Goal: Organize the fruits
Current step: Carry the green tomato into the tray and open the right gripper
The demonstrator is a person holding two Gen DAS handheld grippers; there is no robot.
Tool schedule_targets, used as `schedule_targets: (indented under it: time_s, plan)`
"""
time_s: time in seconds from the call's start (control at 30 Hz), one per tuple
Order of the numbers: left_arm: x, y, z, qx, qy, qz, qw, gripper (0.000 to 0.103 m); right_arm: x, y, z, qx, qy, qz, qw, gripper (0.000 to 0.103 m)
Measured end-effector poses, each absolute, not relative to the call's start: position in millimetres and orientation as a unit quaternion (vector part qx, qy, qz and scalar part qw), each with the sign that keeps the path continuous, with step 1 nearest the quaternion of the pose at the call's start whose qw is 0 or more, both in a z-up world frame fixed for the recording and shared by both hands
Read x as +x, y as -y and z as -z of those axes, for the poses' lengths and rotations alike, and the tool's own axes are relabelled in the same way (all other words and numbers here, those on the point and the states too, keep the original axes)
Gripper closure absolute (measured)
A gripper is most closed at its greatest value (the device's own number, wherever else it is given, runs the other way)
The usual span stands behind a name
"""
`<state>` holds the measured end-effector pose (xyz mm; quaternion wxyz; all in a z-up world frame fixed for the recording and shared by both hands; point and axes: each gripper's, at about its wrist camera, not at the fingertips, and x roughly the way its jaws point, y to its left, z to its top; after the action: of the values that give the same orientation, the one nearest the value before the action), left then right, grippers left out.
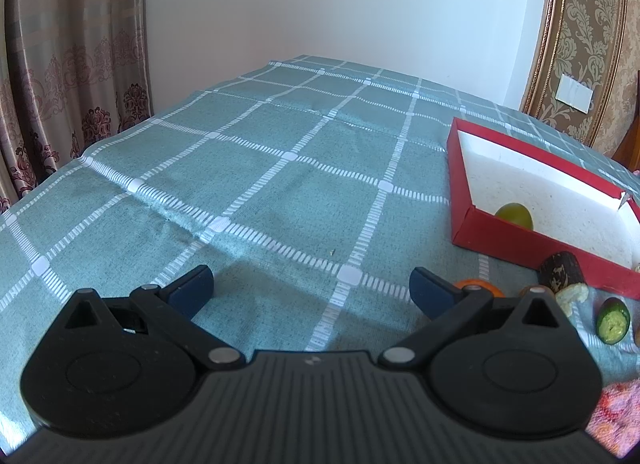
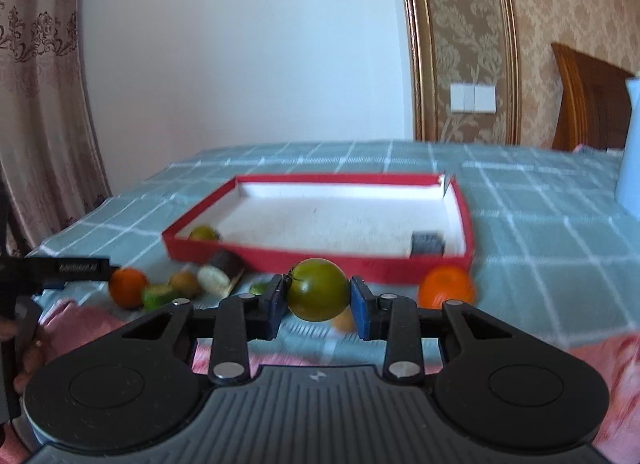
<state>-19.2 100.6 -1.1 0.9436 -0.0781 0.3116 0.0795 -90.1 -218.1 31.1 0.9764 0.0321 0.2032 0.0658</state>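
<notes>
The right wrist view is showing what the left one is missing: the right gripper [image 2: 318, 298] is clamping its blue pads on a round green tomato with a dark stalk [image 2: 318, 295], holding it clear of the teal checked tablecloth [image 2: 540, 264], just in front of the near wall of the shallow red cardboard tray with a white floor [image 2: 466, 220]. The left wrist view alone is showing the left gripper [image 1: 311, 290], its jaws standing wide apart over bare cloth with nothing between them.

Inside the tray two things are lying: one smaller green fruit [image 2: 203, 233] in the near left corner and one dark grey block [image 2: 428, 244] near the right wall. Outside it, along the near wall, two oranges are sitting, one at the left [image 2: 127, 287] and one at the right [image 2: 446, 287], well apart. Between them lie one dark brown cylinder with a pale cut end [image 2: 224, 270], one brownish round fruit [image 2: 185, 283] and one cut green piece [image 2: 158, 296].

Most of the tray floor is lying open. The cloth left of the tray is staying bare up to the table's far edge [image 1: 320, 62].
</notes>
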Motion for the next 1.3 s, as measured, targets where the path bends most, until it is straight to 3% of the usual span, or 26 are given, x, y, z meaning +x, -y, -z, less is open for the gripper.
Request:
schedule_targets:
  time_s: [0.33,0.9,1.0,1.07,1.3]
  plan:
    - [-19,-101,1,-0.078,-0.312,-0.079,0.944,0.000,-34,237,-57,0.015,-0.176,-0.034,0.984,0.069]
    - [-20,-101,1,-0.078,-0.311,-0.080,0.944,0.000,18,242,-18,0.014,-0.240,-0.006,0.971,0.067]
    - [-20,-101,1,-0.078,-0.311,-0.080,0.944,0.000,14,244,-18,0.018,-0.239,0.004,0.971,0.050]
    - [-20,-101,1,-0.078,-0.312,-0.080,0.944,0.000,6,246,-23,0.021,-0.221,0.008,0.975,0.026]
    - [-20,-101,1,-0.078,-0.311,-0.080,0.944,0.000,-33,266,-39,0.055,-0.172,0.011,0.983,0.023]
